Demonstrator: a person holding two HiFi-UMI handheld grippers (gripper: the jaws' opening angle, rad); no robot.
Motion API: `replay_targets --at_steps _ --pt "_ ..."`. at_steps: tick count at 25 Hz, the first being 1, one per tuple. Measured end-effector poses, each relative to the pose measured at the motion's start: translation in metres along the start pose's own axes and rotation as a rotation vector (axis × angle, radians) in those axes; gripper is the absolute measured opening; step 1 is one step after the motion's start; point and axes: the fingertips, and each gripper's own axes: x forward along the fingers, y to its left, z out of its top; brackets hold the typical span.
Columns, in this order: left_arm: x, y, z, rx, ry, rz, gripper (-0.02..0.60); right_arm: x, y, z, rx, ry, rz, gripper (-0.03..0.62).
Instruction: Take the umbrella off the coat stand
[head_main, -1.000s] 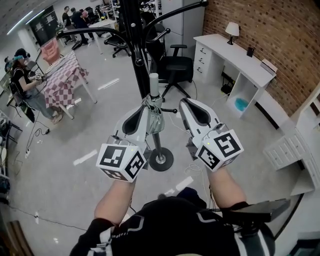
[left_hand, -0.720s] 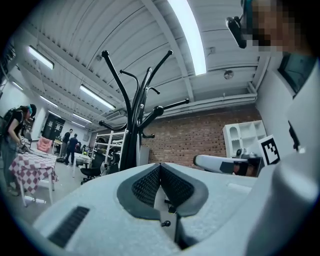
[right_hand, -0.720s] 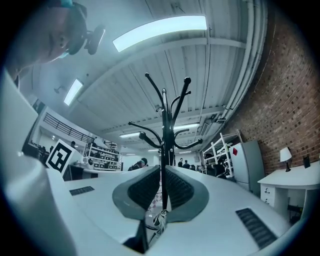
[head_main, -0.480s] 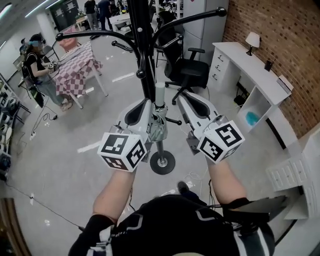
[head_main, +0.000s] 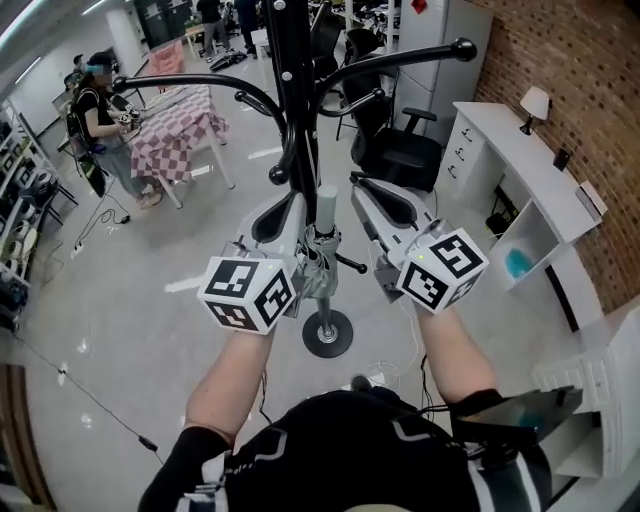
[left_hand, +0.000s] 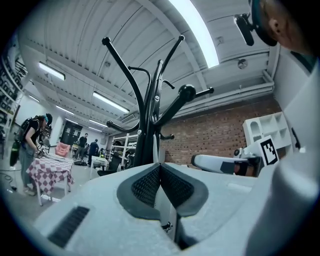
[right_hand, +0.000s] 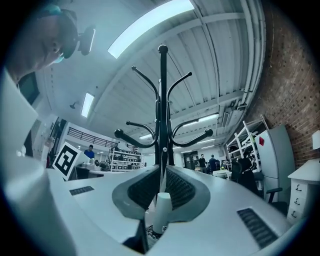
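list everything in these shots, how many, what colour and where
black metal coat stand: one, black, centre, round base on the floor
grey folded umbrella: one, grey, upright beside the stand's pole, between the two grippers
black office chair: one, black, right of the stand
white desk: one, white, along the brick wall, right
white table lamp: one, white, on the desk
checked-cloth table: one, red and white, far left
person: one by that table, more too far back to count
left gripper: one, white, left of the umbrella, pads meeting at the tips
right gripper: one, white, pale handle standing between its jaws
forearms: two, bare, bottom centre
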Motion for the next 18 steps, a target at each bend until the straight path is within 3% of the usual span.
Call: replay_targets --at_steps 7,10,13,18 --pt "0.012 0.012 -0.001 0.004 -0.010 0.038 0.006 0.030 -0.014 -0.004 0.021 0.018 0.097 0.008" --pt "0.016 0.013 0.002 0.021 -0.016 0.050 0.006 0.041 -0.016 -0.006 0.028 0.032 0.155 0.065" --pt "0.019 0.015 0.003 0.030 -0.021 0.062 0.006 0.052 -0.017 -0.009 0.036 0.035 0.205 0.072" --pt "0.025 0.013 0.004 0.040 -0.024 0.042 0.006 0.067 -0.016 -0.010 0.052 0.045 0.315 0.072"
